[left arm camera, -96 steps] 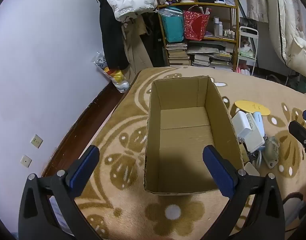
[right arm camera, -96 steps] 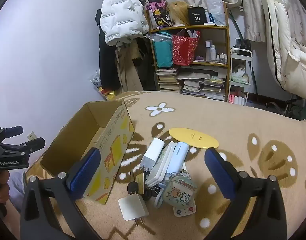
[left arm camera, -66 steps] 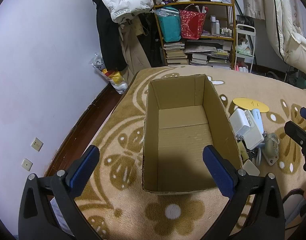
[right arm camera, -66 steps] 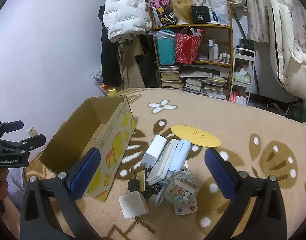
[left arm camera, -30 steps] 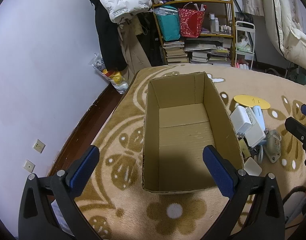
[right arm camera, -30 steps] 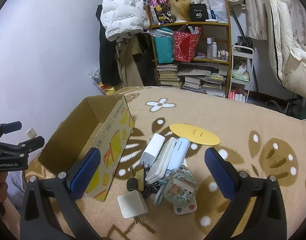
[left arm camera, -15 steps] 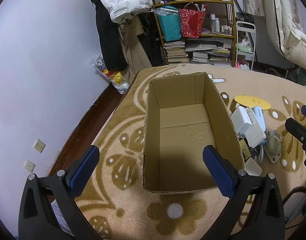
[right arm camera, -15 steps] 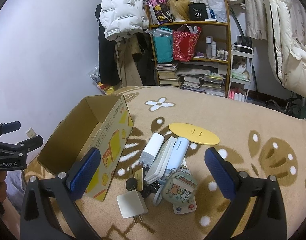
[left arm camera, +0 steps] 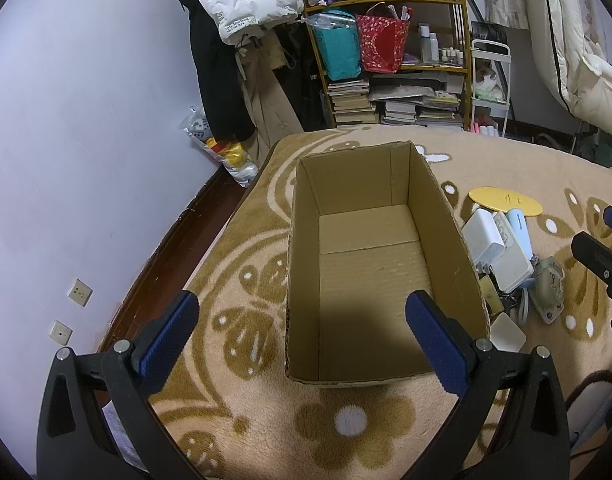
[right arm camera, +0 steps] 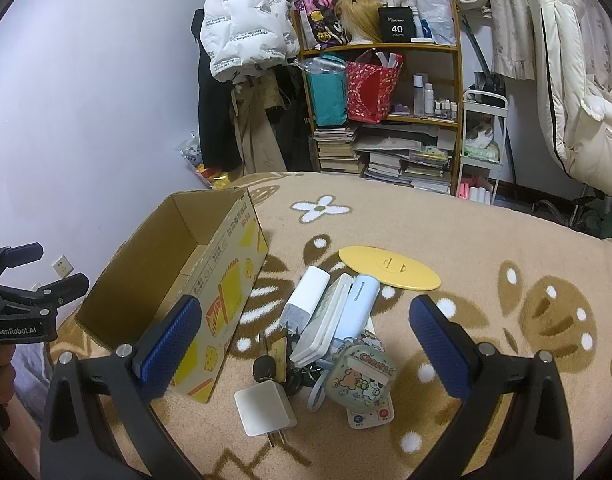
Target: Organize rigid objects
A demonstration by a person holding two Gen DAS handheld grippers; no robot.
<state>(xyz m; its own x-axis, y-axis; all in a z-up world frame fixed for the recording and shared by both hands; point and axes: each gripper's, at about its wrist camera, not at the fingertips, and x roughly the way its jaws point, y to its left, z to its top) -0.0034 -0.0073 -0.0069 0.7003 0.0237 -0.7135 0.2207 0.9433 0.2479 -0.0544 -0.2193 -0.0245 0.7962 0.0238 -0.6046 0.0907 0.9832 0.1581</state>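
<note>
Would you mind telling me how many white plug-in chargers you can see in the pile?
2. A tall white charger lies at the pile's left edge nearest the cardboard box; a square white charger lies at the pile's near end, prongs showing. Others may be buried.

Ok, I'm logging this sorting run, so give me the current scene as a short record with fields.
surface: beige flower-patterned blanket
container: open cardboard box, nothing inside it
pile: beside the box, on the right gripper's side
pile items: white charger, white power bank, light blue power bank, cartoon case, yellow disc, keys
left gripper: open, holding nothing, facing the box
right gripper: open, holding nothing, facing the pile
progress: no item in the box yet
</note>
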